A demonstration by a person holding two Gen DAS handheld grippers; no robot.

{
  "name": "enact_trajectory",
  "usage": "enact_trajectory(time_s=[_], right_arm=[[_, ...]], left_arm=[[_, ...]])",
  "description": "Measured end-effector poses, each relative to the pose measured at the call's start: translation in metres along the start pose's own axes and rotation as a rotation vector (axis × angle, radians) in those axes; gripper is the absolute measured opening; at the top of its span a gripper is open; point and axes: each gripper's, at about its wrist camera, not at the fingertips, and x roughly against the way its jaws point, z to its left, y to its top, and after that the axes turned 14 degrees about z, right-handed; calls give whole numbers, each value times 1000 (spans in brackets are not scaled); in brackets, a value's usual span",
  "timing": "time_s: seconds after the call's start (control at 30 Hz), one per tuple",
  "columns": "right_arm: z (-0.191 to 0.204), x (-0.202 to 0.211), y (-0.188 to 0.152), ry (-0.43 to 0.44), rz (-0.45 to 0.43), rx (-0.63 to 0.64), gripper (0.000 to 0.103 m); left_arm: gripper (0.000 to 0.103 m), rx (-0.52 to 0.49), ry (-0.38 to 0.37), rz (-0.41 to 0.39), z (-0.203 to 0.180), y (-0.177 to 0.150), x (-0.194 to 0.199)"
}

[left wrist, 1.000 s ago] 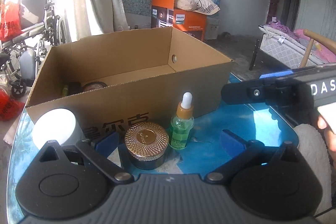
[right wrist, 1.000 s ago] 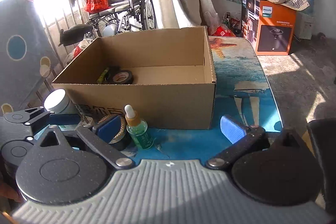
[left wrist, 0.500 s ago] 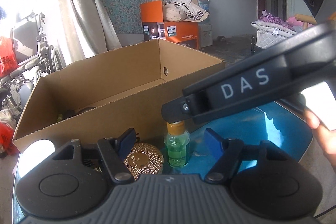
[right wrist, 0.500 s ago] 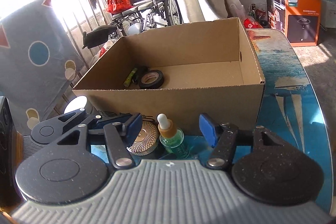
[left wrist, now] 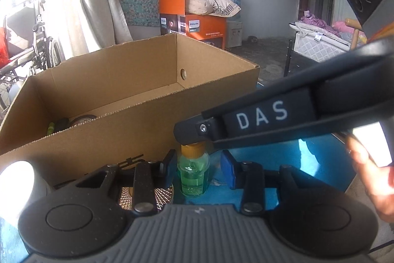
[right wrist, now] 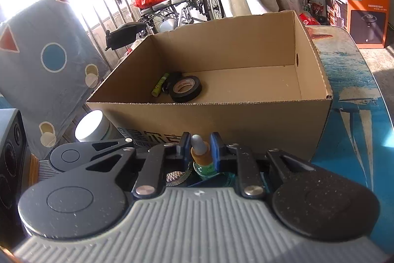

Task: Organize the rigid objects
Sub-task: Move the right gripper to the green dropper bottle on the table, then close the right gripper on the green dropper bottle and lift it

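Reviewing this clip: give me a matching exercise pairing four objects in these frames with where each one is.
Things:
1. dropper bottle
2. black tape roll
3. gold-lidded jar
4. orange Philips box

Places:
A. on the floor behind the table
B. inside the cardboard box
C. on the table, under the left gripper's left finger
D. cap between the right gripper's pads

Pairs: 1-D, 2-B, 3-C, 4-A

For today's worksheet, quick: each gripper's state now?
Left gripper: open, jaws have just been closing, dropper bottle between them.
Right gripper: shut on dropper bottle.
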Motion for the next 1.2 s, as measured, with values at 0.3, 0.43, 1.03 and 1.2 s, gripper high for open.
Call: enact_trajectory(time_s=[0.3,0.43,1.03,1.2], right_arm=[[-15,20,-16,-34,6,-22,16],[-25,31,-25,-42,6,-49,16],[-27,21,-26,-60,74,-13,31],[-29,16,-24,-59,92,-13,31]], left_arm=[[40,4,-99,6,-10,-2,0],[40,-16,-121,13,-19,-7,0],[43,-110,-57,44,-34,-8,-32],[43,-99,-74,42,-33,-9,-38]])
